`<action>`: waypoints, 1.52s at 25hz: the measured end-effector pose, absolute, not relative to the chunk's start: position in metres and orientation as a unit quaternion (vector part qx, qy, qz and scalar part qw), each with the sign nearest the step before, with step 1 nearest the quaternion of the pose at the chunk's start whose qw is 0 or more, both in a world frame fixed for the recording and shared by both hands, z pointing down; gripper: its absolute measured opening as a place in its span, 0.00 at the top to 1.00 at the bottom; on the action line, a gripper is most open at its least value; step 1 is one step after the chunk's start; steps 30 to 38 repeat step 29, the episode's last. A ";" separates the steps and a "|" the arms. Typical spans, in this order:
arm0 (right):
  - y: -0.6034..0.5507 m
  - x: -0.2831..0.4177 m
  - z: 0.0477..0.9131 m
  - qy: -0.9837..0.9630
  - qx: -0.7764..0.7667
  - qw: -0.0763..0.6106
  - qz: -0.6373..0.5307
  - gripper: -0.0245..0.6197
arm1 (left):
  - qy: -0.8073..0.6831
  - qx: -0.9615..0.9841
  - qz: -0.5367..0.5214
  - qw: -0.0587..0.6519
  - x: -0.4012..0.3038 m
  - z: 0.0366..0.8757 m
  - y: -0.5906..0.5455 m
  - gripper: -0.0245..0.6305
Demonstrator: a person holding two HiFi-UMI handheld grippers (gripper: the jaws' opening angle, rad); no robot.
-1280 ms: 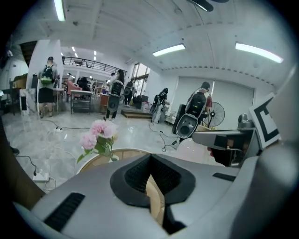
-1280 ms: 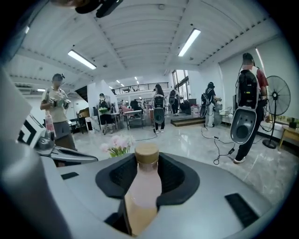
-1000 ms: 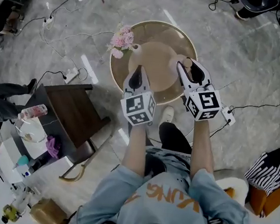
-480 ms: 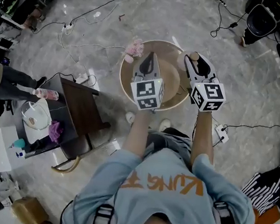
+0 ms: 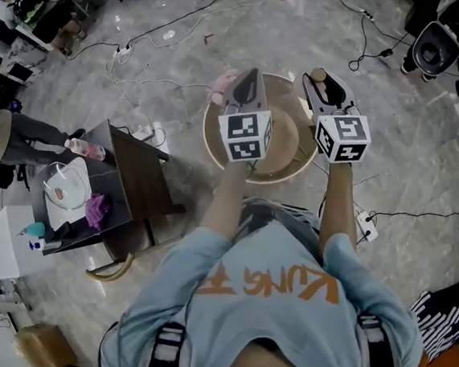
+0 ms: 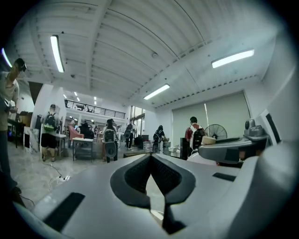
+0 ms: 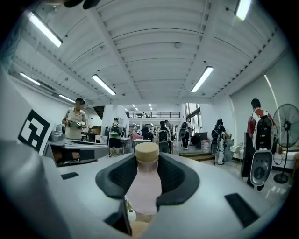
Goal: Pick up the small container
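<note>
Right gripper is clamped on the small container: pink body, tan cap poking above the jaws, lower part masked by the pads. Left gripper is pinched together, nothing in it. Beneath both sits the round table. Pink flowers are half-hidden behind the left one.

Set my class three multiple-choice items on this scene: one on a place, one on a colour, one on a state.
1. Where is the bottle? A on a shelf; B in a box; C in the right hand-held gripper.
2. Its cap is: A blue; B tan; C black.
3. The left hand-held gripper is: A shut, empty; B wide open; C holding a cup.
Key: 1 C, jaws clamp its pink body; 2 B, the right gripper view shows it; 3 A, tips meet, nothing between.
</note>
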State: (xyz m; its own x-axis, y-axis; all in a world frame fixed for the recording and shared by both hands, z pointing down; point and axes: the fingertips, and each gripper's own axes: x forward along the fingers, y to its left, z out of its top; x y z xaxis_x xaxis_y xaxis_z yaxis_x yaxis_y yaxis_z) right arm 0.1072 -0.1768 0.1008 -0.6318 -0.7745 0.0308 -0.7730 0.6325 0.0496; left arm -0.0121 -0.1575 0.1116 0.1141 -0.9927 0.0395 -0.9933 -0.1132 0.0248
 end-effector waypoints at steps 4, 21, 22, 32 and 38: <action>-0.182 0.111 0.099 -0.902 0.431 0.015 -0.006 0.73 | -0.664 0.748 0.002 0.016 -0.010 0.107 -0.161 0.93; -0.186 0.121 0.091 -0.895 0.446 0.009 -0.025 0.73 | -0.664 0.747 -0.004 0.013 -0.011 0.104 -0.166 0.93; -0.187 0.121 0.090 -0.894 0.447 0.008 -0.026 0.73 | -0.665 0.747 -0.005 0.012 -0.012 0.103 -0.166 0.93; -0.188 0.125 0.085 -0.891 0.453 0.003 -0.027 0.73 | -0.663 0.749 -0.009 0.010 -0.011 0.100 -0.166 0.93; -0.188 0.125 0.085 -0.891 0.453 0.003 -0.027 0.73 | -0.663 0.749 -0.009 0.010 -0.011 0.100 -0.166 0.93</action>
